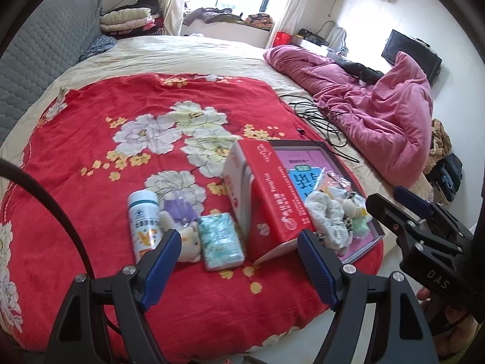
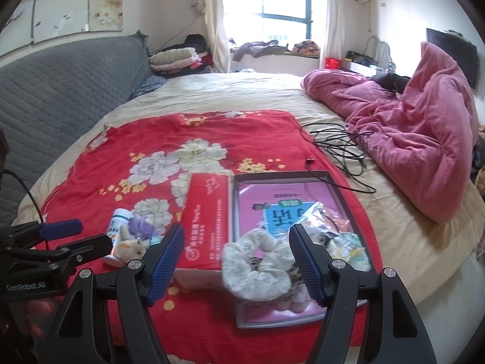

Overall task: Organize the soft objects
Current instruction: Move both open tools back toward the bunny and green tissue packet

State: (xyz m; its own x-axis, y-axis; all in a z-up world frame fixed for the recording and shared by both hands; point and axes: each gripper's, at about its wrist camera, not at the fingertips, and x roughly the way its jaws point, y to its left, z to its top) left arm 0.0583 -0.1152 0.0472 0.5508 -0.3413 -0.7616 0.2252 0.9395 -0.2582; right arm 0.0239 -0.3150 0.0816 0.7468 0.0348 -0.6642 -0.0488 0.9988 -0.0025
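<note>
A grey tray (image 2: 342,191) with a pink liner lies on the red flowered blanket (image 1: 91,139). In it are a white fluffy scrunchie (image 2: 257,268) and a crinkly clear bag (image 2: 327,215). Left of a red box (image 1: 272,200) lie a tissue pack (image 1: 219,241), a small plush toy (image 1: 185,227) and a white bottle (image 1: 144,221). My left gripper (image 1: 239,261) is open, just in front of the tissue pack. My right gripper (image 2: 236,261) is open over the scrunchie; the scrunchie sits between its jaws, untouched. The tray also shows in the left wrist view (image 1: 376,236).
A pink quilt (image 2: 424,139) is bunched on the bed's right side, with black cables (image 2: 342,148) beside it. A grey padded headboard (image 2: 60,97) runs along the left. The bed's front edge is close to both grippers.
</note>
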